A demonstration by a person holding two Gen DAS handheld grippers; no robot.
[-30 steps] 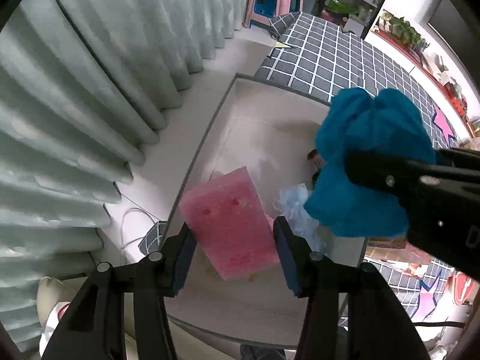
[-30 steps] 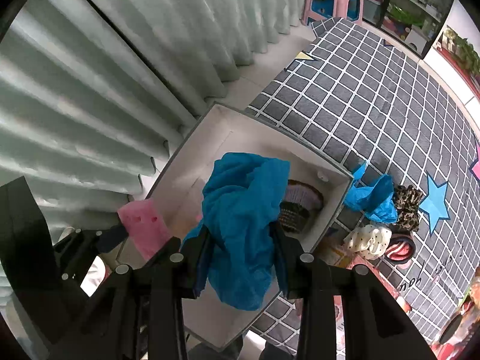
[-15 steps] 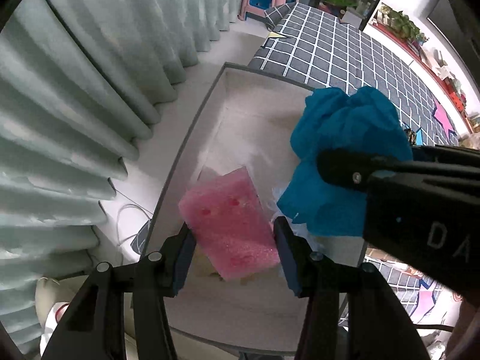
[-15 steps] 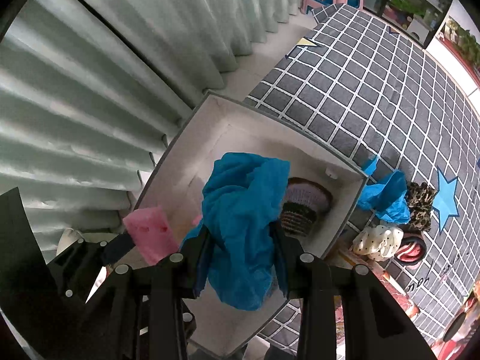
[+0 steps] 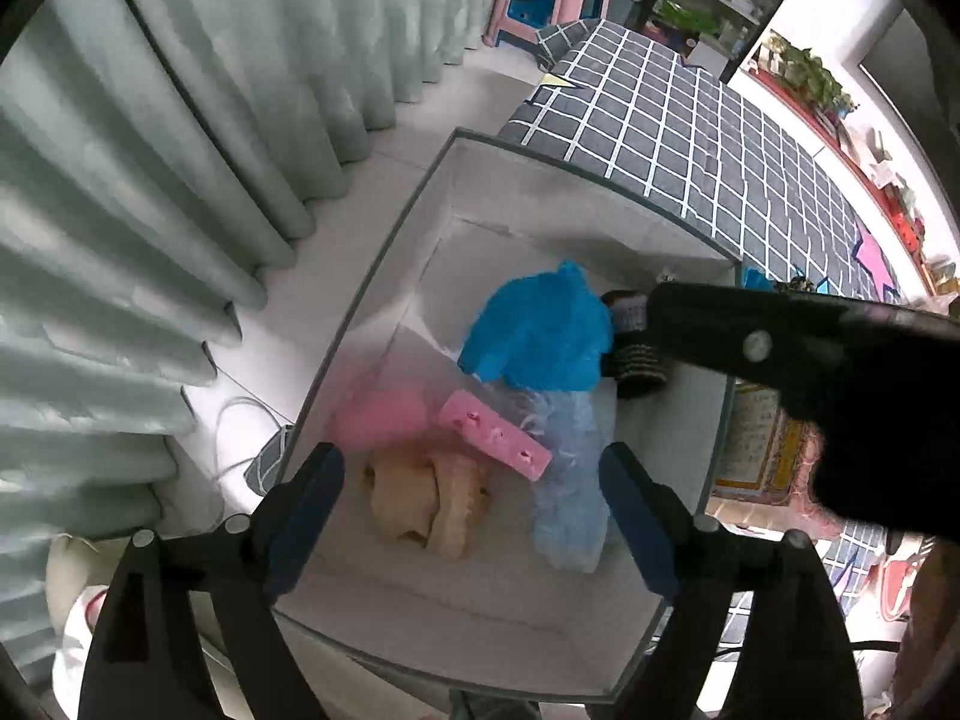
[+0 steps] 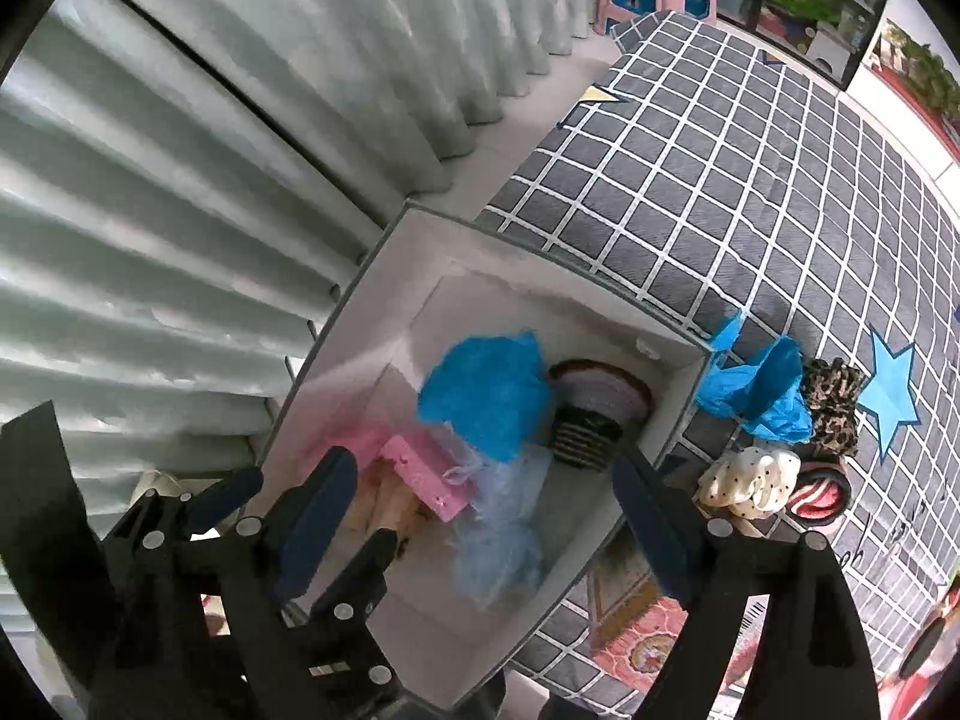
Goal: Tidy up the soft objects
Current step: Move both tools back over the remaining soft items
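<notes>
Left wrist view: my left gripper (image 5: 471, 507) hangs over the white box (image 5: 384, 276) with its jaws opening and nothing pressed between the pads. The pink sponge (image 5: 495, 435) lies tilted on the box floor below, leaning on a beige soft thing (image 5: 426, 498), with a pale blue bag (image 5: 567, 480) just beside it. The blue cloth (image 5: 540, 336) sits further in, against a dark striped item (image 5: 636, 360). The right gripper's black body crosses the right side of this view, close to my left one. To do the release well, I'd let the jaws finish spreading before I lift, then pull straight up so a pad doesn't catch the box wall or drag the sponge back out.

Right wrist view: my right gripper (image 6: 480, 507) is also opening, with no cloth between the pads; the cloth (image 6: 486, 396) rests in the box (image 6: 336, 354), beside a knitted round piece (image 6: 606, 390). On the bed (image 6: 750, 180) just outside the box wall, more soft things wait: a second blue cloth (image 6: 762, 396), a leopard scrunchie (image 6: 831, 399), a dotted white one (image 6: 750, 480) and a red band (image 6: 822, 495). I judge the job partly done. My two grippers are crowded together, so I'd raise the right one first, clear of the rim, then swing toward the bed items, keeping the jaws wide for the next pick.
</notes>
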